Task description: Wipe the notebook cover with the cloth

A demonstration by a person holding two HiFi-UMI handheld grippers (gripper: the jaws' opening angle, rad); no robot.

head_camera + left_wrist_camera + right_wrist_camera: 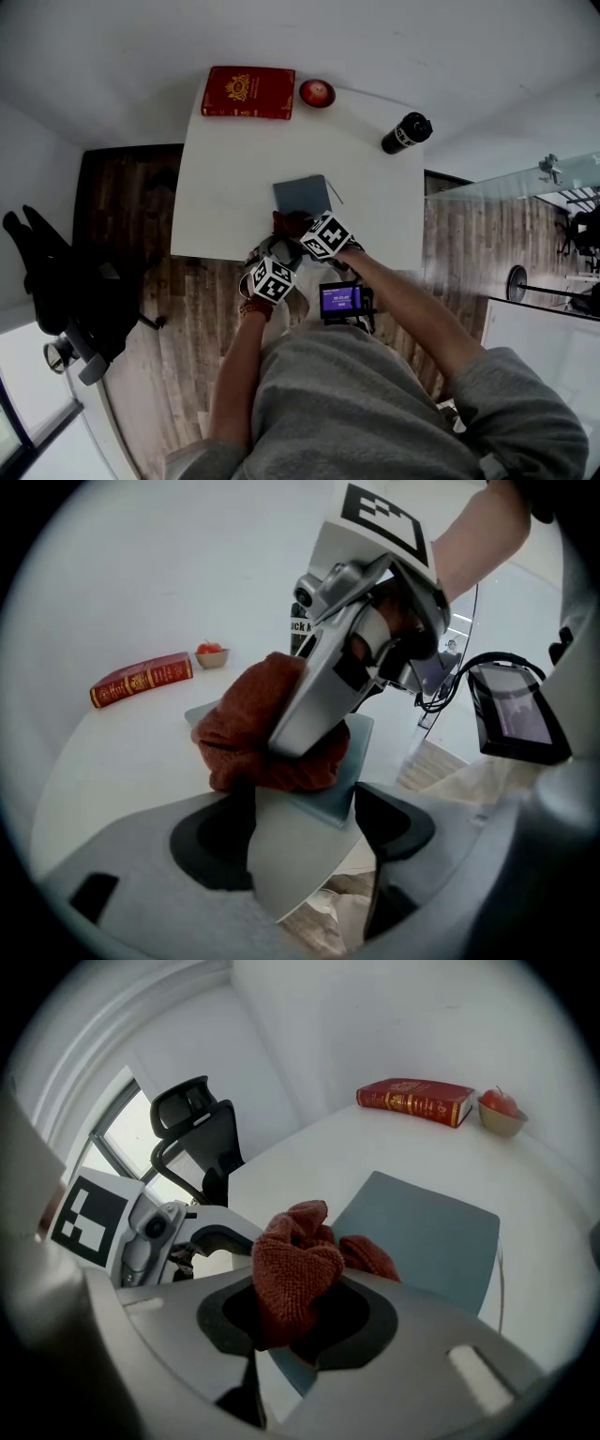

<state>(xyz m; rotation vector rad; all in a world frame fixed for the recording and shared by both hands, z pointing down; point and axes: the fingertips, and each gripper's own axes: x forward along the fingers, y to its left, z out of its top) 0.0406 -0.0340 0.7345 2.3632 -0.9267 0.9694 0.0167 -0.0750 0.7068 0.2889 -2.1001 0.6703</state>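
Sliding is judged the main risk: the notebook (422,1232) lies flat near the table's (225,197) front edge and is not pinned, since the left gripper's (305,827) jaws stand apart just short of its corner, so it could be shoved along by a hard push. The cloth (295,1269) is clamped in a bunch by the right gripper (300,1321) and could be dragged loose. Both forearms are bent close to the body; the right gripper is tipped onto the cover, the left held low beside it
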